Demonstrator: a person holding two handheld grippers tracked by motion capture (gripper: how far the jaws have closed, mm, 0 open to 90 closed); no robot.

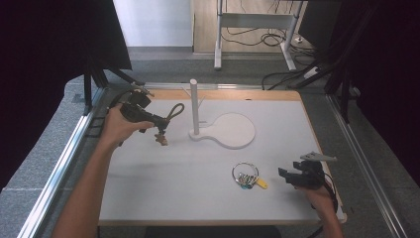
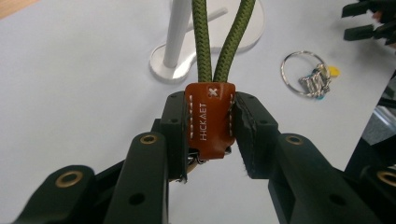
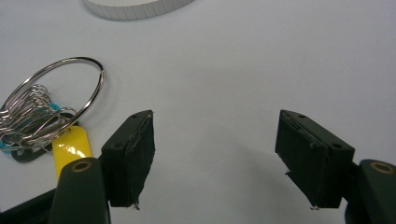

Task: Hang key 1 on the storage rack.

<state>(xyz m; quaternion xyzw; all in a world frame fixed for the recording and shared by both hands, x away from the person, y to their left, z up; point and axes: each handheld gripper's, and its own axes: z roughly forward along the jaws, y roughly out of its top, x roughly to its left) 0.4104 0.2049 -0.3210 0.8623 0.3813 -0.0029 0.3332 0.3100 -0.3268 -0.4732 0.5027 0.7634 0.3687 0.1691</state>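
A brown leather tab [image 2: 210, 120], stitched in white and stamped with pale lettering, is clamped between the two black jaws of the left gripper [image 2: 210, 126]. From its top, two strands of an olive-green cord [image 2: 219, 42] are seen running upward, and a bit of metal hardware is glimpsed beneath it. Behind, a white post on a white base [image 2: 173, 60] is seen on the white table [image 2: 70, 93], with a ring of keys [image 2: 310, 74] lying to its right and the other gripper [image 2: 371, 21] near the top right corner.

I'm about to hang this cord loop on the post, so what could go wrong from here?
1. The left tool grips only the brown leather tab; the floppy green cord loop may miss the white post.
2. Snagging could tip the post's stand.
3. The right tool, open beside the key ring, could nudge it.
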